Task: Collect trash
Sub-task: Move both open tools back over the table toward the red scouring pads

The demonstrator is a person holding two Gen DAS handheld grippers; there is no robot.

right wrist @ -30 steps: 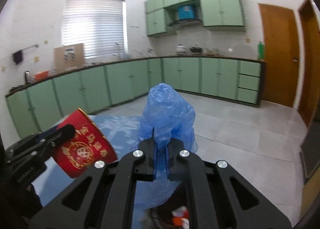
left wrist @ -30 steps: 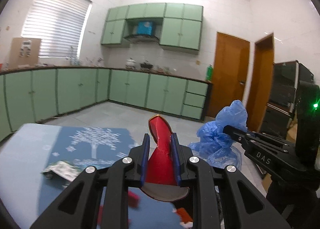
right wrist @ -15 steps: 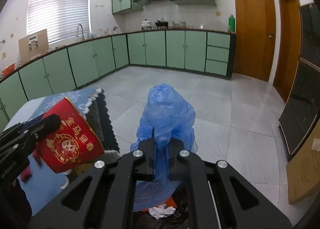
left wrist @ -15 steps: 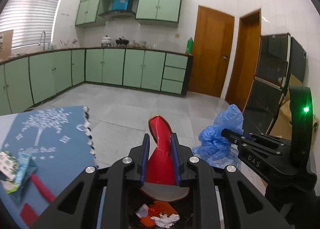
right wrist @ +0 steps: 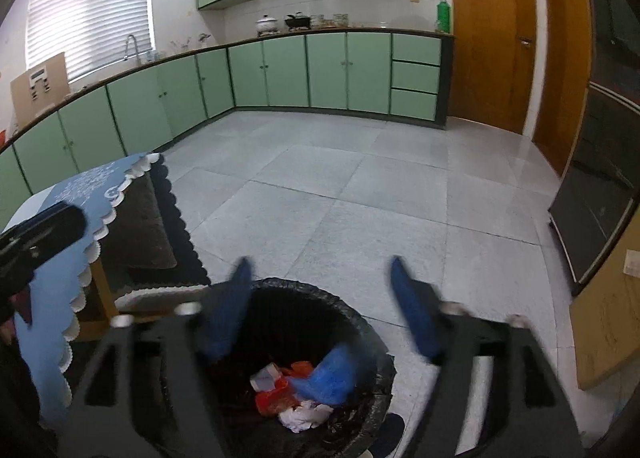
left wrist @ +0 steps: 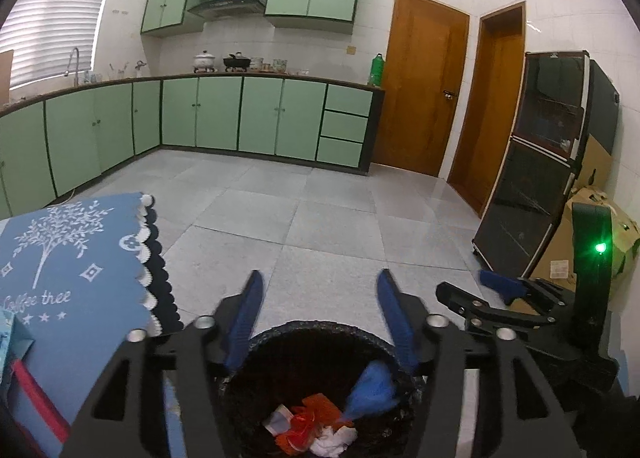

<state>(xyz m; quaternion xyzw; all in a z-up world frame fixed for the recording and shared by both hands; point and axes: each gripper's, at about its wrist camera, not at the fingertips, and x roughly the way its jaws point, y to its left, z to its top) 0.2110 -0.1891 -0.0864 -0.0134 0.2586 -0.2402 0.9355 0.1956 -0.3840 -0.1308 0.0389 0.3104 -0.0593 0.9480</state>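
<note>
A round bin (left wrist: 320,329) with a black liner stands on the floor right below both grippers. In it lie a crumpled blue plastic bag (left wrist: 372,386), red and orange scraps (left wrist: 308,422) and white crumpled paper (left wrist: 334,438). My left gripper (left wrist: 320,274) hangs over the bin's rim, its jaws opening, with nothing between them. My right gripper (right wrist: 320,262) is over the same bin (right wrist: 360,322), jaws also opening and empty. The blue bag (right wrist: 332,378) lies below it beside the red scraps (right wrist: 276,398). The right gripper (left wrist: 464,284) also shows at the right of the left wrist view.
A table with a blue tree-print cloth (left wrist: 72,278) stands just left of the bin, with wrappers (left wrist: 16,338) at its near edge. A dark glass cabinet (left wrist: 540,178) and cardboard boxes (left wrist: 596,226) line the right wall. Grey tiled floor (left wrist: 340,218) stretches ahead towards the green cabinets.
Both grippers swung right from the table and sank over the bin. The left let go of the red paper cup and the right let go of the blue bag; the bag now lies in the bin.
</note>
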